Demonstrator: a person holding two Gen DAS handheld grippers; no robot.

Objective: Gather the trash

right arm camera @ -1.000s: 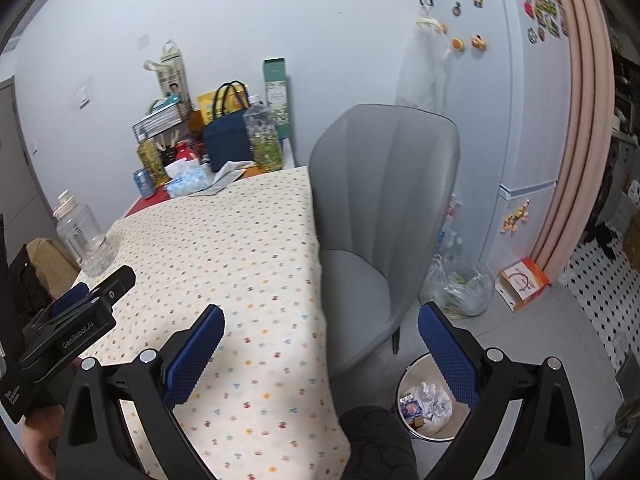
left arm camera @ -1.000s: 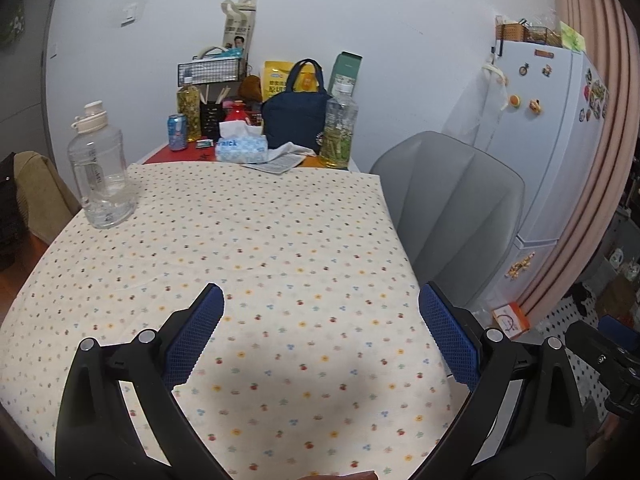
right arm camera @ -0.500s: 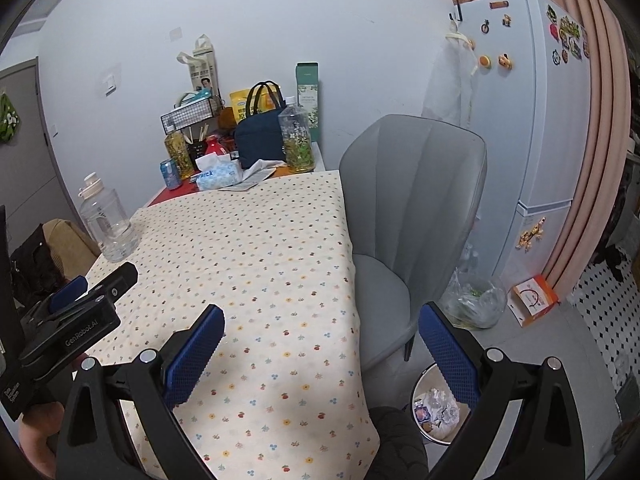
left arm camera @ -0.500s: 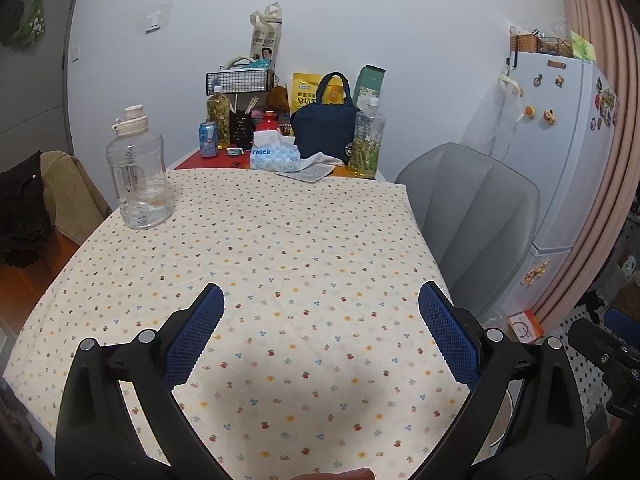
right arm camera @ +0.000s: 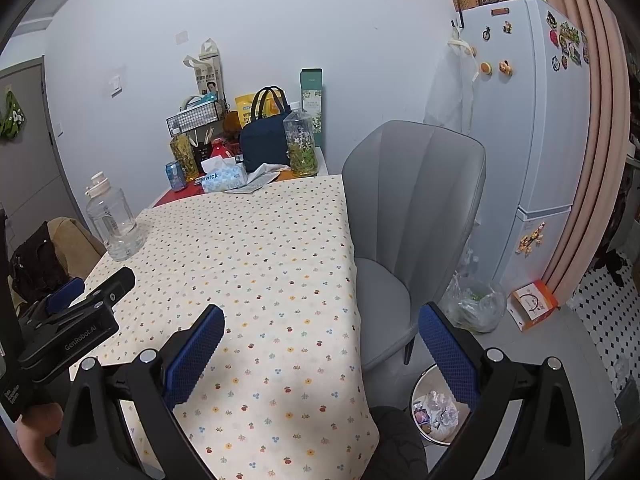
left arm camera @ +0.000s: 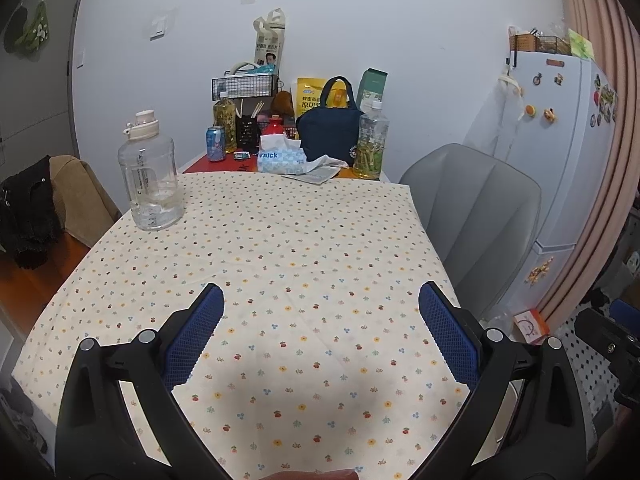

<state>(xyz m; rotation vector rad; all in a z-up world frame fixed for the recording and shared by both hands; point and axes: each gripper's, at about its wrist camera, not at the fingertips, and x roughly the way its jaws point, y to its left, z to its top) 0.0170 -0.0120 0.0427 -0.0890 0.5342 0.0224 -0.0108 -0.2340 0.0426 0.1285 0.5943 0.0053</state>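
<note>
Left wrist view: left tongs [left arm camera: 320, 312] gape wide, blue pads well apart, nothing between them, hovering over the near half of the table [left arm camera: 280, 240] with its flowered cloth. Right wrist view: right tongs [right arm camera: 320, 332] likewise wide open and empty, held over the table's right edge; the left tongs [right arm camera: 76, 304] show at the left of this view, low over the cloth. No loose scrap is visible on the cloth itself. Candidate trash, by my judgement: the crumpled paper [left arm camera: 320, 168] at the far end, lying flat with its long side running left-right, just beside the tissue box [left arm camera: 282, 158]; possibly also the blue can [left arm camera: 215, 143]. Both lie straight ahead of the left tongs, well apart from them, so a long forward reach would be needed; the left side seems the nearer. The bin [right arm camera: 434, 408] sits on the floor below the right tongs, next to the grey chair [right arm camera: 416, 200], already holding wrappers, so the right side is nearer for the drop. Obstacles: the clear jug [left arm camera: 150, 176] stands left of the reach line; the green-tea bottle [left arm camera: 371, 142] and dark bag [left arm camera: 328, 136] crowd the paper from the right and behind. Fridge [right arm camera: 532, 120] and plastic bag [right arm camera: 476, 304] are clear of the path.
</note>
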